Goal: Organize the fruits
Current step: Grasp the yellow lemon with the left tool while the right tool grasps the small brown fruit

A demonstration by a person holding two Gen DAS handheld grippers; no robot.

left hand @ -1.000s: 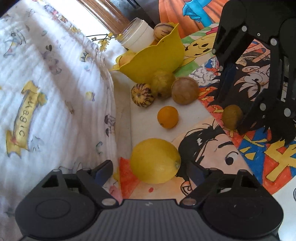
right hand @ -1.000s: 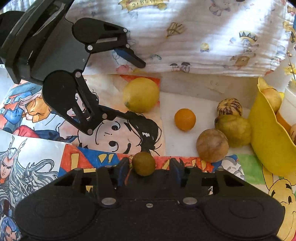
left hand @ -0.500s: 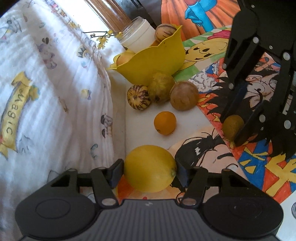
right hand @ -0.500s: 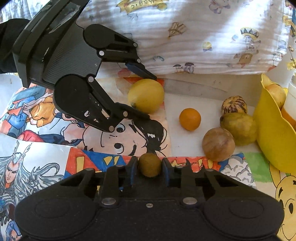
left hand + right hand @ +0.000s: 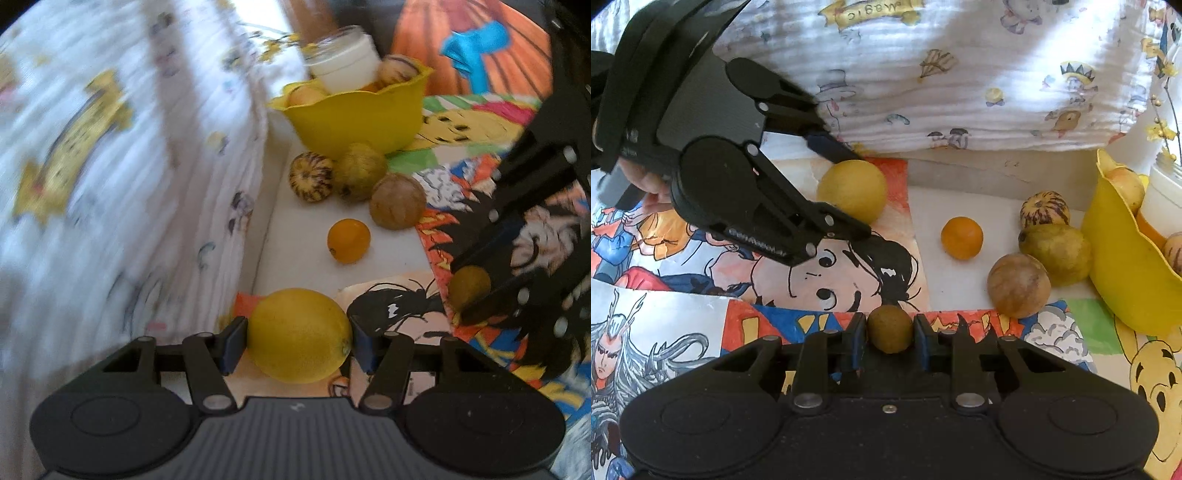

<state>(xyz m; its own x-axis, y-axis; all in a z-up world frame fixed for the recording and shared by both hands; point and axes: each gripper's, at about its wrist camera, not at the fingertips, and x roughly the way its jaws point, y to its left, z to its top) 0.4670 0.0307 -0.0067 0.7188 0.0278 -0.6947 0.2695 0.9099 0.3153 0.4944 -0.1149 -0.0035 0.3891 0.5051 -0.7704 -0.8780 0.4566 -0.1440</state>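
Both pairs of tongs are at the pick-up step, each closed on a fruit that seems not yet lifted off the desk. The left tongs (image 5: pixel 297 338) have their blue pads pressed against either side of the big yellow lemon (image 5: pixel 299 334), which sits on the cartoon drawings that cover the desk, near the edge where the white printed cloth (image 5: pixel 122 177) hangs. The right tongs (image 5: pixel 889 341) grip the small brownish-green fruit (image 5: pixel 889 328), also low over the drawings; whether either fruit has left the paper cannot be told from these views.

The yellow bowl (image 5: pixel 354 114) stands toward the far end of the desk, with a white jar (image 5: pixel 343 66) and a couple of fruits already in it. Loose in front of it lie a striped fruit (image 5: pixel 311 176), a green pear-like fruit (image 5: pixel 360 171) touching the striped one, a brown round fruit (image 5: pixel 397 201) and, a little apart, a small orange (image 5: pixel 348 240).

By my reading, the sorting is partly done: some fruit is in the bowl, four pieces wait beside it, and two are in the tongs. The next move calls for lifting both fruits clear, carrying them over the loose group without knocking it, and releasing them inside the rim. The lemon is wide and smooth, so it may slip if the grip is not kept firm; the bowl is already crowded by the jar, so room for the lemon looks tight.
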